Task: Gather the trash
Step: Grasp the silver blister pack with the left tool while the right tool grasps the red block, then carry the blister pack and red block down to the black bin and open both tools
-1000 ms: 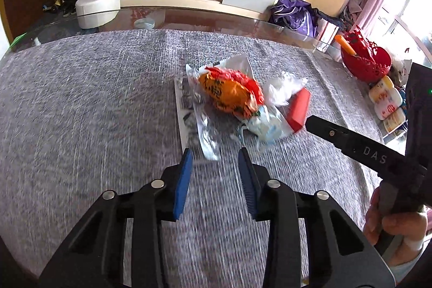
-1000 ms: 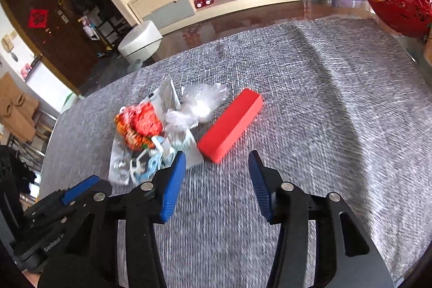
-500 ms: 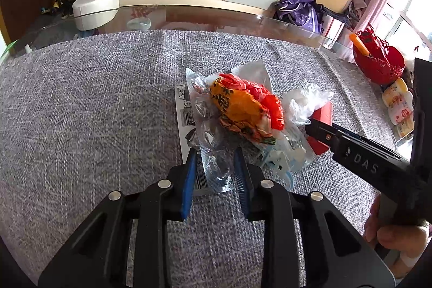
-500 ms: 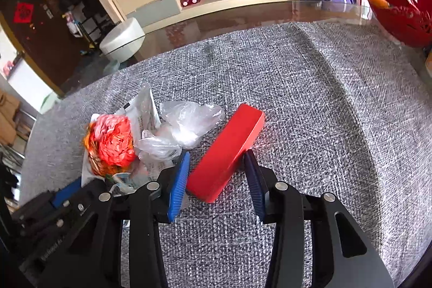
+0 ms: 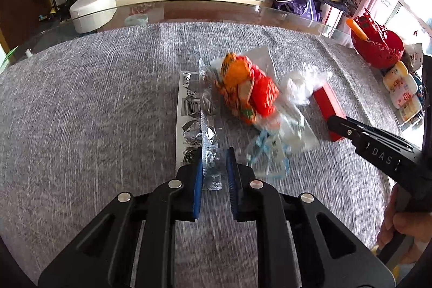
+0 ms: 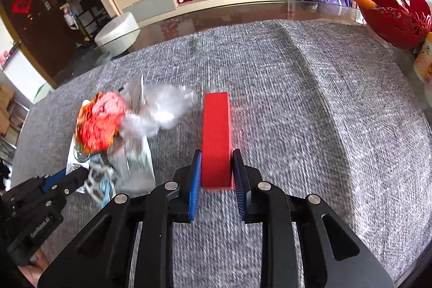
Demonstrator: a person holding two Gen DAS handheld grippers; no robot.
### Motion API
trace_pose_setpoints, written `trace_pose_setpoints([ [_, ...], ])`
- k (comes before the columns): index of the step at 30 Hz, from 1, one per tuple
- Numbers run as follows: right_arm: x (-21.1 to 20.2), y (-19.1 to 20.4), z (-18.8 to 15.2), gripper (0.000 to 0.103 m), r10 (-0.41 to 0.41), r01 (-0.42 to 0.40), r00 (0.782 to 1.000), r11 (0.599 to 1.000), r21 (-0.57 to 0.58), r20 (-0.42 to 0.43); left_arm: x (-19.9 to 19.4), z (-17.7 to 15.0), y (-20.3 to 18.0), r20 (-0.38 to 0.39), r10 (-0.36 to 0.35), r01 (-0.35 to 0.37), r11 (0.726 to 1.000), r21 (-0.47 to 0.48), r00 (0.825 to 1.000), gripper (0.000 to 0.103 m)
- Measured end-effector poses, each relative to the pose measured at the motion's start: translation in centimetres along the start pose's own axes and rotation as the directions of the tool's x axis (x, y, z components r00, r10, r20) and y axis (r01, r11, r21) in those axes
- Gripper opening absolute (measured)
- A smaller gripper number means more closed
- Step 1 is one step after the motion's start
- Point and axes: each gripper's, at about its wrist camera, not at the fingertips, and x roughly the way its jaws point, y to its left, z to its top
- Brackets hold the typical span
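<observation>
A heap of trash lies on the grey cloth: an orange-red snack wrapper, a clear plastic bag, a silver blister strip and a printed white sheet. My left gripper is closing with the strip's near end between its blue pads, and a small gap shows at the right pad. My right gripper is closing on the near end of a red box, with both pads against its sides.
A red basket with an orange stick stands at the table's far right, with yellow packs beside it. Bare glass table edge runs beyond the cloth. A person's hand holds the right gripper's handle. A low cabinet stands behind.
Both grippers moved forward onto the trash and narrowed their jaws. The red box turned from diagonal to straight between the right pads. The blister strip came between the left pads.
</observation>
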Motion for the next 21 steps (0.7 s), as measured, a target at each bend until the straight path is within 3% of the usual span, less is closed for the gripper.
trace_pose_setpoints([
  [8, -2.7, 0.2, -4.5, 0.022, -0.051, 0.049, 0.999, 0.995, -0.085, -0.018, -3.2, -5.1, -0.2, -0.025, -0.008, 0.008, 1.0, -0.006, 1.0, 0.014],
  [10, -3.4, 0.0, -5.3, 0.022, -0.038, 0.036, 0.999, 0.997, -0.068, -0.028, -4.0, -6.2, -0.4, -0.031, -0.017, 0.017, 1.0, -0.009, 0.999, 0.004],
  [14, -5.0, -0.3, -7.2, 0.021, 0.02, -0.022, 0.999, 0.998, -0.055, -0.038, -6.7, -8.5, -1.5, -0.006, -0.022, 0.022, 1.0, 0.003, 1.0, 0.004],
  [21, -10.8, -0.5, -10.4, 0.021, 0.079, -0.077, 0.997, 0.995, -0.067, 0.018, -11.8, -11.5, -3.3, 0.051, -0.057, 0.057, 0.998, 0.013, 0.997, 0.004],
])
